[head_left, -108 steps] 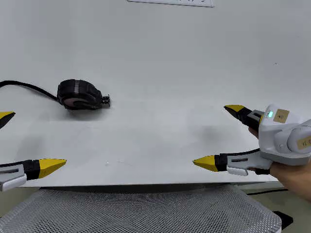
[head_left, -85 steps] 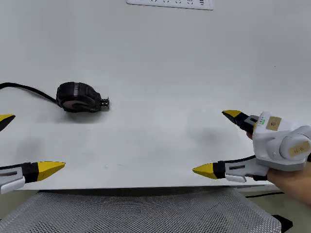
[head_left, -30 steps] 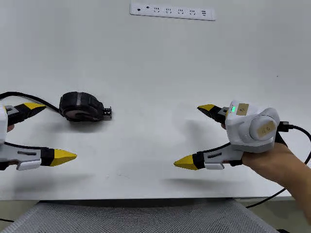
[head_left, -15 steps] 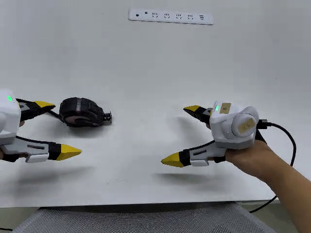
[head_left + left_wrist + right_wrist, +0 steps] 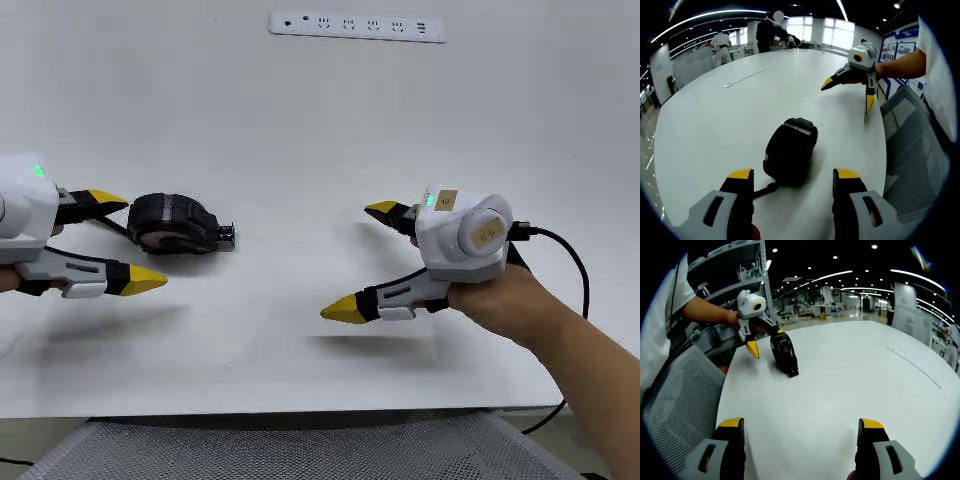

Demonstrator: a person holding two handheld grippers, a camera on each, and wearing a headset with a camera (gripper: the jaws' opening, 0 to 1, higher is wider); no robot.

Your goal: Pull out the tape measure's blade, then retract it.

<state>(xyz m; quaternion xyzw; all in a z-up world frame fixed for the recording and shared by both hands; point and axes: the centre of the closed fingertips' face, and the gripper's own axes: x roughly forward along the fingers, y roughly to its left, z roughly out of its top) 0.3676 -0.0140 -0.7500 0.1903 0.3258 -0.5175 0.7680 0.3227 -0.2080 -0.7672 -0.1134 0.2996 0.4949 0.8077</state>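
Tape measure [image 5: 172,222]: on the surface [image 5: 300,120], blade in.
Left hand-held gripper [image 5: 131,240]: open, empty, just behind it.
Right hand-held gripper [image 5: 358,260]: open, empty, well apart.
Advice: clamp the tape measure squarely before pinching its hook [image 5: 228,236].

No text, number or brand can be read in any view. The two tan labels [image 5: 446,199] on the right gripper [image 5: 358,260] carry marks too small to make out. The blue wall boards [image 5: 905,47] in the left gripper view carry print that is likewise illegible.
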